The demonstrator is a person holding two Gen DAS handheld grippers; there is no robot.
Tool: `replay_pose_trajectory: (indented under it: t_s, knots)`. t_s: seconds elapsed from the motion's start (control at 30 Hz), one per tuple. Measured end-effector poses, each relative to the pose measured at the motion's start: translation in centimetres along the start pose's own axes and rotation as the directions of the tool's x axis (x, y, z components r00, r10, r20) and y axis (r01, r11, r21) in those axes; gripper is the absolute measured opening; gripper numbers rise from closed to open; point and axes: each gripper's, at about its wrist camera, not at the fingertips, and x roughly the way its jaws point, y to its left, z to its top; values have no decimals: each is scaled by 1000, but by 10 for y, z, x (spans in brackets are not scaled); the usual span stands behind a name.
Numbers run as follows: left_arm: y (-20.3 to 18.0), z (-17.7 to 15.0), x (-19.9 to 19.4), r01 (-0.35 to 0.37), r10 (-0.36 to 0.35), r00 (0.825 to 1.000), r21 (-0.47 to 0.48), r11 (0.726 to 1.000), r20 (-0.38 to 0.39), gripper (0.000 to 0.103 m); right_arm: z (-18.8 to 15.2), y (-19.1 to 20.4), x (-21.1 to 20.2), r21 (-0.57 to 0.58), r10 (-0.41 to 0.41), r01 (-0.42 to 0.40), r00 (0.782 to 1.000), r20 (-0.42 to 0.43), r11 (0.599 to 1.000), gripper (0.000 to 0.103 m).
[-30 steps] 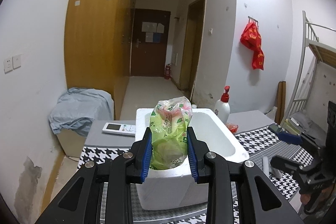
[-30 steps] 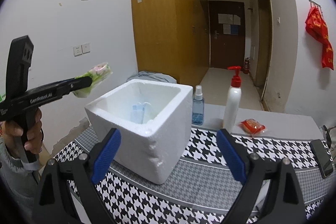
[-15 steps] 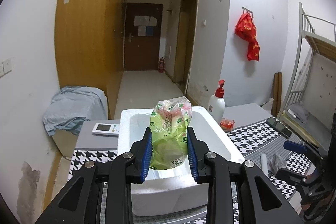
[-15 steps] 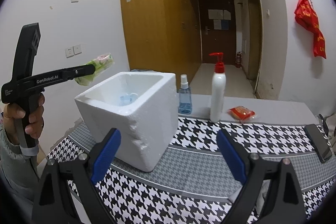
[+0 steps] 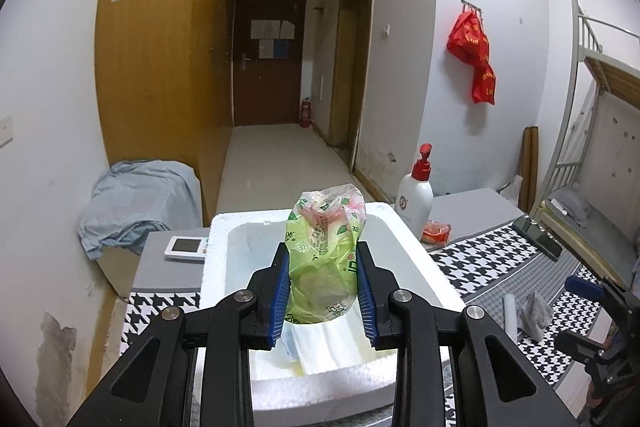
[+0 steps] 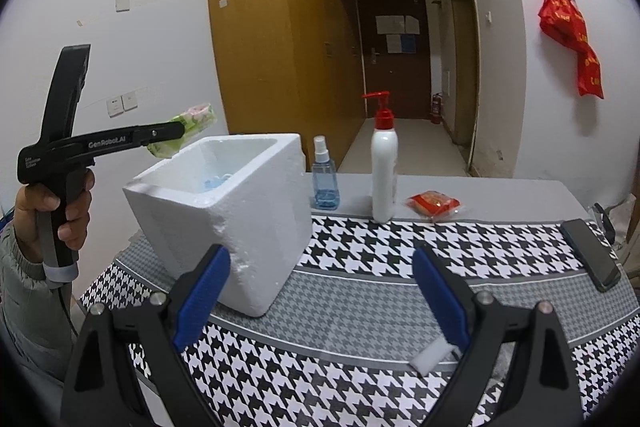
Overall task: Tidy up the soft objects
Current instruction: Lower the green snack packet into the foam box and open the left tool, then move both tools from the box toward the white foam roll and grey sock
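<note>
My left gripper [image 5: 322,281] is shut on a green plastic packet [image 5: 325,255] and holds it over the open top of a white foam box [image 5: 416,267]. White folded packets [image 5: 332,343] lie inside the box. In the right wrist view the box [image 6: 240,227] stands on the table's left side, with the left gripper [image 6: 168,135] and the green packet [image 6: 188,125] above its far left rim. My right gripper [image 6: 320,299] is open and empty over the houndstooth cloth [image 6: 400,287]. A white soft piece [image 6: 434,351] lies just below its right finger.
A blue spray bottle [image 6: 325,175], a white pump bottle [image 6: 384,163], a red snack packet [image 6: 434,205] and a black phone [image 6: 592,253] are on the table. A remote [image 5: 186,248] lies left of the box. A grey cloth wad [image 5: 534,315] and a white roll [image 5: 510,313] lie at the right.
My left gripper has moved forward with the green packet, from before the box's near wall to over its opening. The right gripper has drifted slightly and stays open.
</note>
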Motion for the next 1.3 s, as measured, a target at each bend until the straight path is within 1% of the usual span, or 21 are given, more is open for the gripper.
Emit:
replay_pose_trajectory:
  t_s: [0.07,0.1,0.13,0.17,0.2,0.23,0.27,0.33,0.4,0.6,0.93,1.07,1.3]
  knots:
    - [-1,1,4,-5,5,1000,-1,1000,-5,38,-1,-3,-2,4,-6,6,1000,1,1000,95]
    - [-1,2,5,-7,7,1000,-3,1000,-7,47,-1,-4,-3,7,-9,9,1000,2,1000,95]
    - [-2,2,6,-11,11,1000,-4,1000,-5,59,-2,-6,-4,10,-11,11,1000,3,1000,95]
    - [-2,3,5,-15,15,1000,-6,1000,1,64,-2,-7,-4,12,-14,14,1000,4,1000,95]
    - [-3,3,5,-17,17,1000,-7,1000,9,73,-2,-8,-4,16,-16,16,1000,5,1000,95]
    - [-3,4,4,-14,14,1000,-7,1000,18,79,-2,-9,-5,18,-17,17,1000,5,1000,95]
    - [-4,4,3,-11,11,1000,-6,1000,24,82,-2,-10,-5,20,-17,17,1000,6,1000,95]
    - [-5,4,1,-16,16,999,-7,1000,35,94,-2,-11,-5,23,-18,18,1000,6,1000,95]
    - [-6,3,-2,-26,26,999,-4,1000,46,99,-3,-12,-6,26,-17,17,1000,7,1000,95]
    - [-11,0,-15,-34,34,997,-2,999,65,102,-3,-13,-11,31,-13,13,1000,18,999,95]
    - [-22,-4,-42,-42,40,994,16,999,101,102,-3,-7,-29,27,-11,10,999,51,1000,95]
    - [-25,-6,-55,-32,31,993,8,999,117,102,-4,-3,-39,20,-11,10,998,65,1000,95]
    - [-37,-12,-77,-31,27,989,25,999,146,102,-6,2,-60,11,-13,12,995,95,1000,95]
